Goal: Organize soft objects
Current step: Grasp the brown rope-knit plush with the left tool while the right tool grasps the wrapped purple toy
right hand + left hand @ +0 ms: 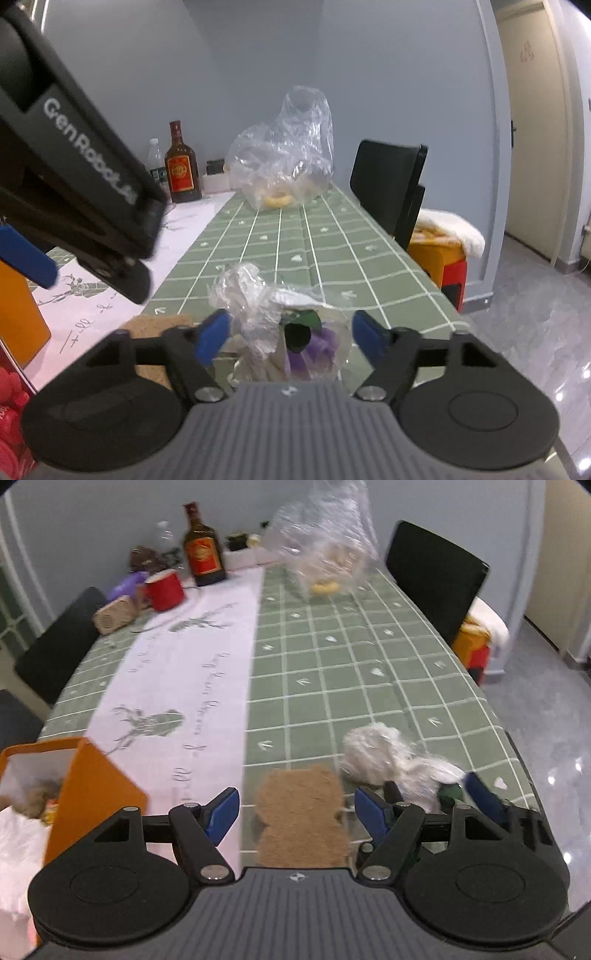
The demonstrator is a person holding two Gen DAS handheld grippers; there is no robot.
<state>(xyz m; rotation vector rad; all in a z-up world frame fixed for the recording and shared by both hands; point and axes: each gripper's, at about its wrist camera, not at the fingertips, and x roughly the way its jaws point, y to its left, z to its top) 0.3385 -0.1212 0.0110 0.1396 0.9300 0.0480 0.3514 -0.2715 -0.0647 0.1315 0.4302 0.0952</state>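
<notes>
Two claws wide open, nothing held. Right claw (286, 334) straddling small crinkled plastic bag (280, 325) near tabletop (332, 240) right edge. Risk: slippery film slipping out, or bag pushed off edge. Bag clear, wrinkled, purple and green contents. Left claw (295, 808) above cork mat (301, 823).

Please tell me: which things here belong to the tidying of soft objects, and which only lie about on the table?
For the job: small plastic bag between the open right tool; open left tool; brown bear-shaped mat; large clear bag; orange box.

Lying about: liquor bottle; red mug; black chair.
</notes>
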